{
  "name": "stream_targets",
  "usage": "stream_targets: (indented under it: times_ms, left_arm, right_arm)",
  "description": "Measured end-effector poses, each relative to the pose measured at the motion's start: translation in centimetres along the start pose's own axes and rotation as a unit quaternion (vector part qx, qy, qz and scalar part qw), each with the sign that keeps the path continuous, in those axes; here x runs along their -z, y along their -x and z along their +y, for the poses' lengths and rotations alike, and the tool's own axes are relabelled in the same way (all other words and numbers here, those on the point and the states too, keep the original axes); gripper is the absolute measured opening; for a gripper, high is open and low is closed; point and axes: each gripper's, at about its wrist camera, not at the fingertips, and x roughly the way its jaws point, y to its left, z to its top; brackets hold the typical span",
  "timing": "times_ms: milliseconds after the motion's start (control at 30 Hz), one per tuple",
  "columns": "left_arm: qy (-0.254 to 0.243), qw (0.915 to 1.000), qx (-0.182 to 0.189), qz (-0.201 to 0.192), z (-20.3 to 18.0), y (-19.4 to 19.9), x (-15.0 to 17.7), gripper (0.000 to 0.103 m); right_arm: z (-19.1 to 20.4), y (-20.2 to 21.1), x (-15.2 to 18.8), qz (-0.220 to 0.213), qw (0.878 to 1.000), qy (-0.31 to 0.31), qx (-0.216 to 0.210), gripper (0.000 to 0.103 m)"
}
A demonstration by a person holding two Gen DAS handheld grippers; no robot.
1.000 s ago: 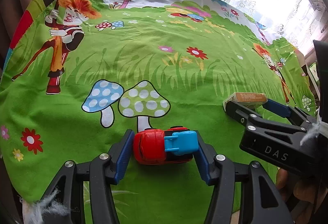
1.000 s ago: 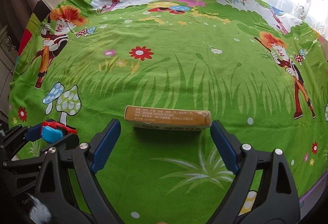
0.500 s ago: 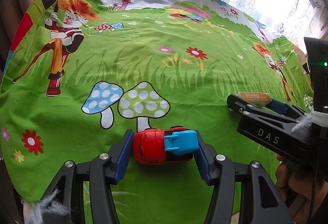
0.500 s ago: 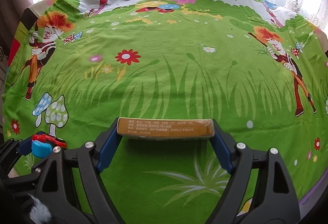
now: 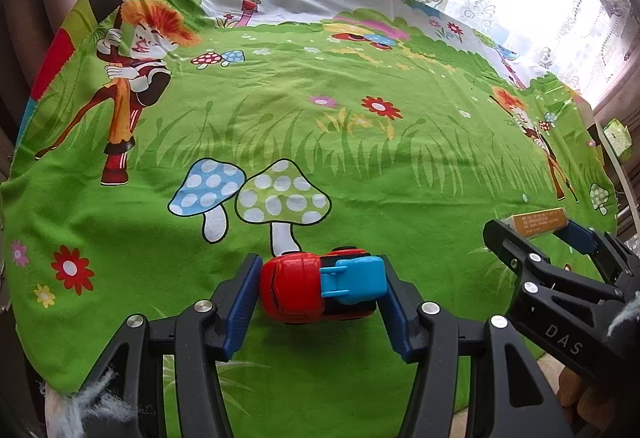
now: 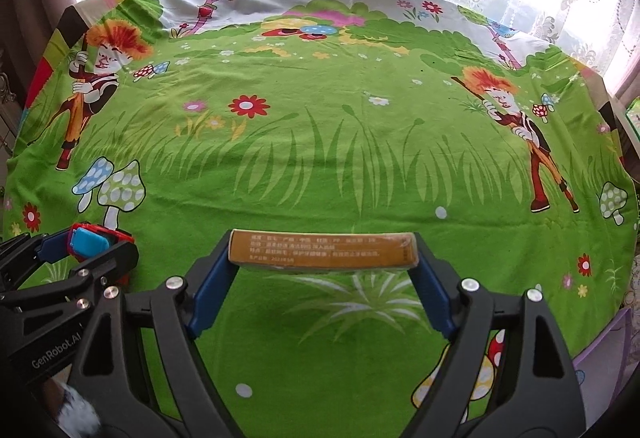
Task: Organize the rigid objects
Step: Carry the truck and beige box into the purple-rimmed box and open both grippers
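Left gripper (image 5: 320,294) fingers clamped on toy car (image 5: 316,288) just before the mushroom print (image 5: 250,197); right gripper (image 6: 324,258) fingers pinching orange box (image 6: 323,252), its printed text legible only from right wrist.

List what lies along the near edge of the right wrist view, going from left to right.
Left tool gripping the toy car → yellow box clamped in the right tool, all over the green cartoon tablecloth.
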Motion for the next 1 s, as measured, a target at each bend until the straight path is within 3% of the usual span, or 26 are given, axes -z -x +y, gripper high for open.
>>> stream_targets:
  times_ms: [400,1000]
  left_arm:
    - [-0.015,0.9993,0.017,-0.028,-1.5,4.0,2.0,0.056]
    - [-0.08,0.9934,0.059,-0.058,-6.3,9.5,5.7,0.056]
  right_arm:
    - [-1.4,4.8,3.6,-0.015,1.0,-0.017,0.004,0.084]
    - [-5.3,11.5,8.8,-0.033,0.998,-0.054,0.015,0.084]
